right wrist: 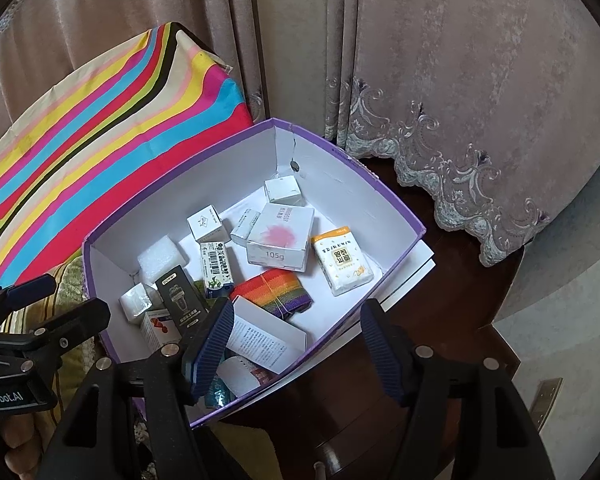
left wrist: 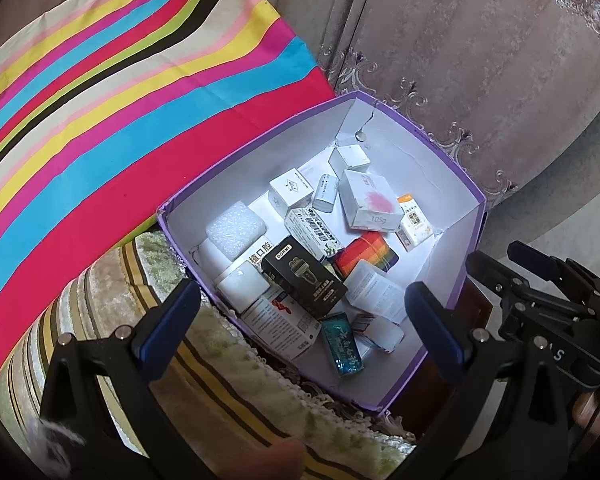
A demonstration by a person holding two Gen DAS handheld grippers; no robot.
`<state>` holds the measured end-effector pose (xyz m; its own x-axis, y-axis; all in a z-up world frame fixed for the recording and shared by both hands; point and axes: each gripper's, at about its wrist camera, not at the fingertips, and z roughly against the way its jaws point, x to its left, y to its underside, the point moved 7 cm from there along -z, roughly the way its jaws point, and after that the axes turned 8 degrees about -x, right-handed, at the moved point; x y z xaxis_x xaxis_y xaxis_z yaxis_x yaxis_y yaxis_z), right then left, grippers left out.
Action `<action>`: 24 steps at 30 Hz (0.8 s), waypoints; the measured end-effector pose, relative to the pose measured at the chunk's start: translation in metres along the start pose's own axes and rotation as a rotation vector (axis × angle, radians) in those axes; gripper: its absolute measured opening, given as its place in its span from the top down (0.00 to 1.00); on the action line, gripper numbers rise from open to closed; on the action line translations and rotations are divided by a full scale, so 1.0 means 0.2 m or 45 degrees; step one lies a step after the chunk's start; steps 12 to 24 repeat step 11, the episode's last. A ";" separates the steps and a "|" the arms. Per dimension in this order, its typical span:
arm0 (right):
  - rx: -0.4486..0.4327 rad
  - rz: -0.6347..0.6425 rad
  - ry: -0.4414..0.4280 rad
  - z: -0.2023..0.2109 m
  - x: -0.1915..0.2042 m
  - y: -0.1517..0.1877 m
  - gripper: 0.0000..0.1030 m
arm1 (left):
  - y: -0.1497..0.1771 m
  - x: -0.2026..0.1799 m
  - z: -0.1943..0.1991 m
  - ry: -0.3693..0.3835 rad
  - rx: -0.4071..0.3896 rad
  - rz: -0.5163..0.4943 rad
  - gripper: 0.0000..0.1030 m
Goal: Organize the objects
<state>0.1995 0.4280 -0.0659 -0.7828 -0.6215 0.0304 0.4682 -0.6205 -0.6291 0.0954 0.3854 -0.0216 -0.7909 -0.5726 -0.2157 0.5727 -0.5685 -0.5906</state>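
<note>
A purple cardboard box [left wrist: 452, 160] with a white inside holds several small packages: a black box [left wrist: 304, 278], a white box marked 105g [left wrist: 370, 202], a rainbow-striped band [left wrist: 366, 256], a teal packet [left wrist: 342, 346] and a white foam block [left wrist: 236, 228]. My left gripper [left wrist: 300, 320] is open and empty above the box's near end. My right gripper [right wrist: 300, 348] is open and empty above the box's near right wall [right wrist: 340, 320]. The 105g box [right wrist: 280, 238], the rainbow band [right wrist: 274, 292] and an orange-and-white packet [right wrist: 342, 266] show in the right wrist view. The left gripper [right wrist: 40, 312] shows there at the left edge.
A rainbow-striped pillow [left wrist: 120, 120] lies left of the box. A striped beige and green cover [left wrist: 220, 384] lies under the box's near left side. A dark wooden table [right wrist: 440, 360] bears the box. Grey embroidered curtains [right wrist: 460, 100] hang behind.
</note>
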 end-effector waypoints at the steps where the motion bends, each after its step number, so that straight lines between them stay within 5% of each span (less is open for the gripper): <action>1: 0.000 0.002 -0.002 0.00 0.00 0.00 0.35 | 0.00 0.00 0.00 0.000 0.001 0.000 0.00; 24: 0.006 0.000 -0.002 -0.01 0.00 0.01 0.34 | 0.00 -0.04 -0.01 -0.003 0.002 -0.041 0.00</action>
